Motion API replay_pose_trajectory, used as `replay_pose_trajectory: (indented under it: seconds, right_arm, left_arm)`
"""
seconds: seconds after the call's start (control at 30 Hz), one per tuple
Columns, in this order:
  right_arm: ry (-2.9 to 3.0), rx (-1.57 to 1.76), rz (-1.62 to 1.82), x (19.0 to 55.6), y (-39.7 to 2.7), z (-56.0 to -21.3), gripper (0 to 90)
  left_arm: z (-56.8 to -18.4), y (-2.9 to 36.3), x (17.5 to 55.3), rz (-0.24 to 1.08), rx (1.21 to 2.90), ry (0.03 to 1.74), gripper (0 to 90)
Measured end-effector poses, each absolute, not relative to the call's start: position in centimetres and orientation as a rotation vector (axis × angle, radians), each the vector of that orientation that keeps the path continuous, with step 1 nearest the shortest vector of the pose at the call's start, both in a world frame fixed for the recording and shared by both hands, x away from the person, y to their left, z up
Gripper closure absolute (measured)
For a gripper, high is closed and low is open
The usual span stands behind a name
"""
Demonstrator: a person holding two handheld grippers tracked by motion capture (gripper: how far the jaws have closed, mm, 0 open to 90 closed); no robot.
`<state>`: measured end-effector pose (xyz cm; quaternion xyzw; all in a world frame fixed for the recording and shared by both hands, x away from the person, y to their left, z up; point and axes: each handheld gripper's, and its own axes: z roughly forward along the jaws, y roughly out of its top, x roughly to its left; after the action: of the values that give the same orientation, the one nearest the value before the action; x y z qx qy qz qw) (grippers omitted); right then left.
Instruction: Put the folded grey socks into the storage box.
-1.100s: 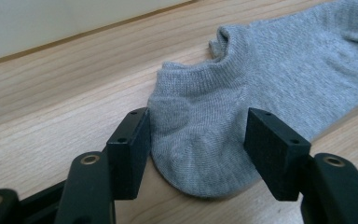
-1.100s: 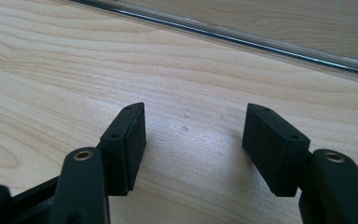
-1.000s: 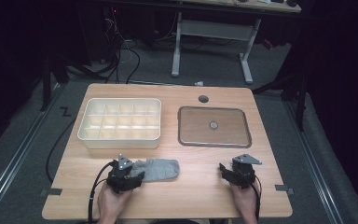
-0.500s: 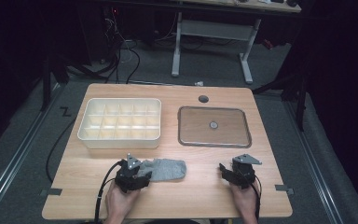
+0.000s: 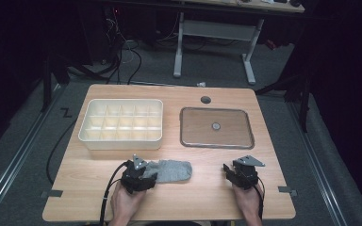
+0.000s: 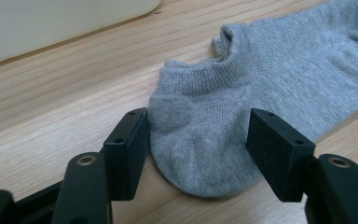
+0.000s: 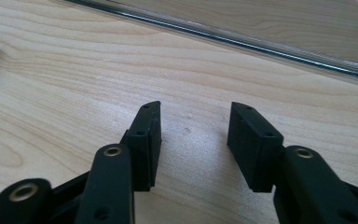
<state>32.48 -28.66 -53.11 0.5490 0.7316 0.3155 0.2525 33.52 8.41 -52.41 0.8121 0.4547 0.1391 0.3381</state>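
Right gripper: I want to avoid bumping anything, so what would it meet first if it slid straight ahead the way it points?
Probably the clear lid: ahead of the right gripper lies bare table, then the lid's near edge. Nothing lies between its fingers.

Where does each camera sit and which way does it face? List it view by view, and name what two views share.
High view: fixed above the person's side, looking forward and down on the light wooden table; both hands and the left gripper and right gripper enter from the bottom.
Left gripper view: rides on the left gripper, looking along its black fingers, which flank the grey knitted sock.
Right gripper view: rides on the right gripper; its fingers, which have just been closing, frame bare wood.
Shared: the sock shows in the high and left gripper views.
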Motion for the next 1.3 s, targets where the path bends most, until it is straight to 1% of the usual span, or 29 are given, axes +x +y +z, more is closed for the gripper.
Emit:
replay_pose_trajectory:
  seconds: [0.03,0.1,0.13,0.17,0.2,0.37,0.47,0.6,0.8,0.83,0.87,1.03,1.13,1.17,1.3]
  right_arm:
    - [1.989,1.493,0.858,32.5,-28.7,-53.1,56.8]
    - [1.99,1.492,0.858,32.5,-28.6,-53.1,60.0]
    - [1.99,1.492,0.858,32.5,-28.6,-53.1,60.0]
    - [1.991,1.496,0.854,32.5,-28.7,-53.0,62.6]
    - [1.991,1.496,0.854,32.5,-28.7,-53.0,62.6]
    - [2.004,1.512,0.877,32.5,-28.8,-52.9,68.4]
    - [2.021,1.496,0.904,32.1,-28.2,-52.5,68.9]
    - [2.032,1.454,0.952,31.6,-27.0,-51.4,70.1]
    - [2.11,1.331,1.042,31.0,-23.7,-49.5,74.1]
    - [2.11,1.331,1.042,31.0,-23.7,-49.5,74.1]
    - [2.151,1.284,1.058,30.8,-22.2,-49.3,75.2]
    - [2.242,1.208,1.115,30.6,-18.9,-49.3,76.6]
    - [2.275,1.192,1.129,30.7,-17.7,-49.5,77.1]
    - [2.303,1.164,1.13,30.8,-16.5,-49.7,77.5]
    - [2.334,1.142,1.118,31.1,-14.9,-50.2,78.5]
  left_arm:
    - [-52.4,8.2,33.6,0.36,2.121,1.18,39.0]
    - [-52.4,7.6,33.6,0.357,2.123,1.171,38.9]
    - [-52.4,7.6,33.6,0.357,2.123,1.171,38.9]
    - [-52.4,7.3,33.6,0.356,2.124,1.167,38.8]
    - [-52.4,7.1,33.6,0.354,2.127,1.165,38.8]
    - [-52.4,6.2,33.5,0.348,2.135,1.134,37.6]
    - [-52.3,6.4,33.2,0.311,2.118,1.132,36.0]
    - [-51.7,7.4,32.9,0.31,2.077,1.127,34.5]
    - [-51.4,9.6,33.4,0.255,2.01,1.169,35.1]
    - [-51.4,9.6,33.4,0.255,2.01,1.169,35.5]
    - [-51.5,9.9,33.6,0.245,2.007,1.177,35.9]
    - [-51.8,10.0,34.1,0.226,1.997,1.178,40.6]
    - [-52.0,9.9,34.4,0.204,1.988,1.179,41.5]
    - [-52.1,9.9,34.6,0.194,1.984,1.179,42.2]
    - [-52.3,9.6,35.0,0.172,1.974,1.179,43.2]
